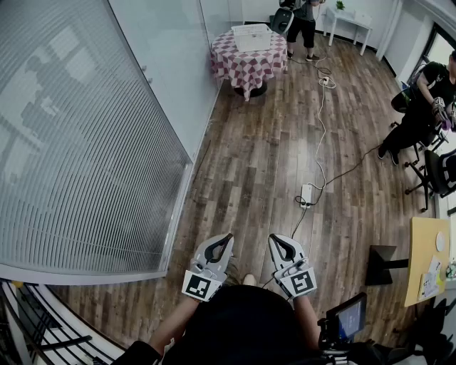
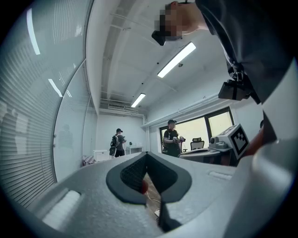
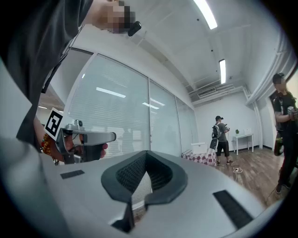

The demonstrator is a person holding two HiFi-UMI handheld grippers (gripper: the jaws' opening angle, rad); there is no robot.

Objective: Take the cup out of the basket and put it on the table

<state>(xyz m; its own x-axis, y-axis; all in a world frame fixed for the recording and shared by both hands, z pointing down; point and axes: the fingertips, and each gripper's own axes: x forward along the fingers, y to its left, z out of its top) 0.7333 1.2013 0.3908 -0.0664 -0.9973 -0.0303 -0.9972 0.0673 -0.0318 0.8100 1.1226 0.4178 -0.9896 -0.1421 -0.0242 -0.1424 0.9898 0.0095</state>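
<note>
Far across the room stands a table with a red-checked cloth (image 1: 248, 63), and a white basket (image 1: 252, 37) rests on it. No cup shows in any view. The same table (image 3: 201, 158) and basket (image 3: 199, 148) are small in the right gripper view; in the left gripper view the basket (image 2: 101, 155) is tiny. My left gripper (image 1: 229, 236) (image 2: 147, 154) and right gripper (image 1: 271, 237) (image 3: 146, 152) are held close to my body above the wooden floor. Both are shut with nothing between their jaws, several metres from the table.
A glass partition with blinds (image 1: 85, 142) runs along the left. A power strip and cable (image 1: 306, 194) lie on the floor ahead. One person stands by the far table (image 1: 303, 21), another sits at the right (image 1: 427, 93). A yellow desk (image 1: 426, 260) is near right.
</note>
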